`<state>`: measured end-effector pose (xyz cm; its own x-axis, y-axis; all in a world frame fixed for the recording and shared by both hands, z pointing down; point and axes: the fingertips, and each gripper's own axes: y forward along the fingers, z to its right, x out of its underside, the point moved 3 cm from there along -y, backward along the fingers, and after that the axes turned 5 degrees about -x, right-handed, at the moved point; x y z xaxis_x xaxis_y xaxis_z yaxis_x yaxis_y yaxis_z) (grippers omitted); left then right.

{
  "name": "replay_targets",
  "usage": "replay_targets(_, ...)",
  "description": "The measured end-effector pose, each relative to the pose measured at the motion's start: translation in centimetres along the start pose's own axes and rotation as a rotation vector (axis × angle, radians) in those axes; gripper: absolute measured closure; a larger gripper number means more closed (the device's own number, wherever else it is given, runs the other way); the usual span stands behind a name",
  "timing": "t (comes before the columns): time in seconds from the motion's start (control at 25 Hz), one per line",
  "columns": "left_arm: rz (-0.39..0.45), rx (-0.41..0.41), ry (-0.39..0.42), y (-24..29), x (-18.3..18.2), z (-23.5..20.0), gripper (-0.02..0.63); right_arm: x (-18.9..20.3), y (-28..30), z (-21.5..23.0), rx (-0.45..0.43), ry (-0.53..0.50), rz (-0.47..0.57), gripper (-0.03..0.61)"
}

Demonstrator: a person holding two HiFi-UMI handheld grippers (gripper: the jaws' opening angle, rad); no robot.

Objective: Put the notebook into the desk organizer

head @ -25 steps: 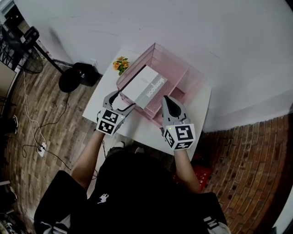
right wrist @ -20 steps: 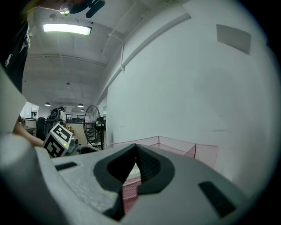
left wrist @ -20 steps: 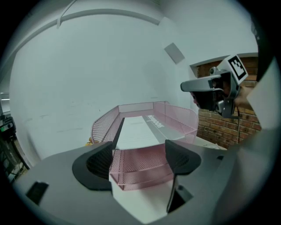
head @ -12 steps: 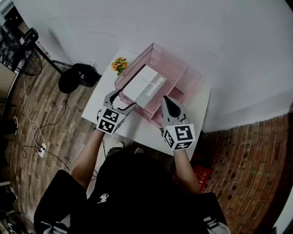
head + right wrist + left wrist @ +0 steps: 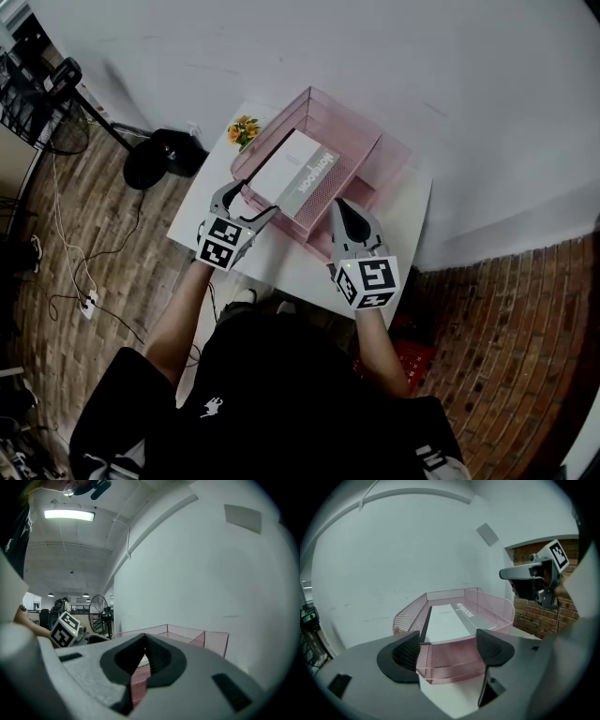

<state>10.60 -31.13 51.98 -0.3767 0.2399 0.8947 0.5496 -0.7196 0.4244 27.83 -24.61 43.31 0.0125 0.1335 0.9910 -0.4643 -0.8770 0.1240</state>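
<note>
Inside the desk organizer (image 5: pixel 370 161) lies the notebook (image 5: pixel 298 174), left tongs (image 5: pixel 449 654) spread at its rim (right tongs (image 5: pixel 140 660) closed).

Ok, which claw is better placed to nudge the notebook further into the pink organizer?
Left, probably. The left claw is open and squarely faces the front of the organizer, with the notebook lying just beyond it. The right claw is shut and sits off to the notebook's side.
</note>
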Motion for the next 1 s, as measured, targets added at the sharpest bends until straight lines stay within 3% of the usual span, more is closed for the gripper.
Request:
replay_targets(0.36, 0.004, -0.065, -0.044, -2.4, 0.6, 0.3, 0.255, 1.0, -0.3, -0.8, -0.046, 0.017, 0.005, 0.575)
replay_targets(0.68, 0.074, -0.115, -0.115, -6.7, 1.2, -2.0, 0.441, 0.6, -0.4, -4.7, -0.049, -0.002, 0.011, 0.575)
replay_targets(1.0, 0.144, -0.046, -0.136, -11.3, 2.5, -4.8, 0.605, 0.2, -1.2, -10.3, 0.050, -0.041, 0.012, 0.575)
